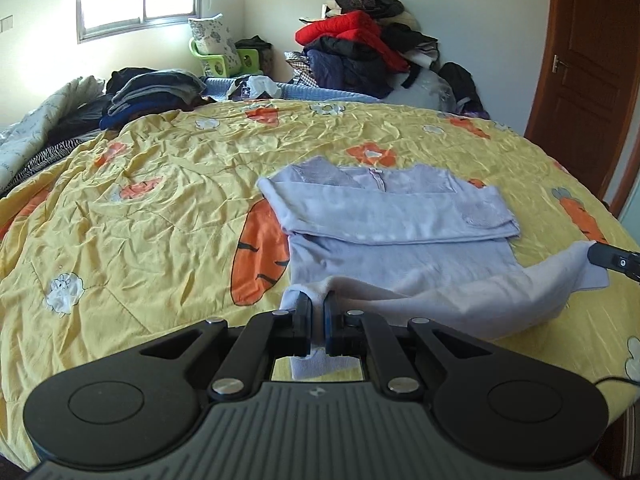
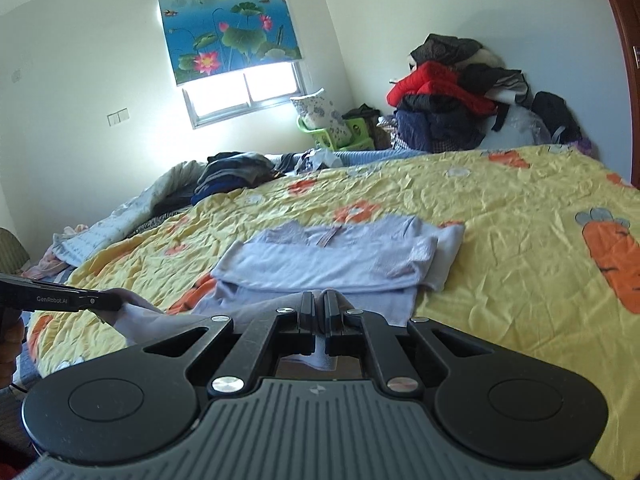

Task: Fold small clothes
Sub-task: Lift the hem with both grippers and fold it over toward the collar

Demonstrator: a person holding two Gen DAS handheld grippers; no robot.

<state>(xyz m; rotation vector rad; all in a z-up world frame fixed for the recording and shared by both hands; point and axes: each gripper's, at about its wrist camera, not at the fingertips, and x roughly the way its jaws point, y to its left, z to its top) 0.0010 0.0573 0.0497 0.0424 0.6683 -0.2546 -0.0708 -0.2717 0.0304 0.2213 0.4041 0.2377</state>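
On the yellow carrot-print bed point(image 1: 160, 208), both grippers, left point(image 1: 317, 304) and right point(image 2: 319, 304), clamp the lilac top's point(image 1: 392, 216) hem; uneven lifting could skew the fold ahead of the jaws.

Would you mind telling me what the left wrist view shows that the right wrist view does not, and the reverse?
Only the left wrist view shows the brown door with its handle and the right tongs from outside, pinching the garment's corner. Only the right wrist view shows the whole lotus blind, the wall switch and a hand behind the left tongs. Both show the lavender top on the yellow carrot quilt, its near hem lifted by both shut tongs, and the red jacket on the clothes pile.
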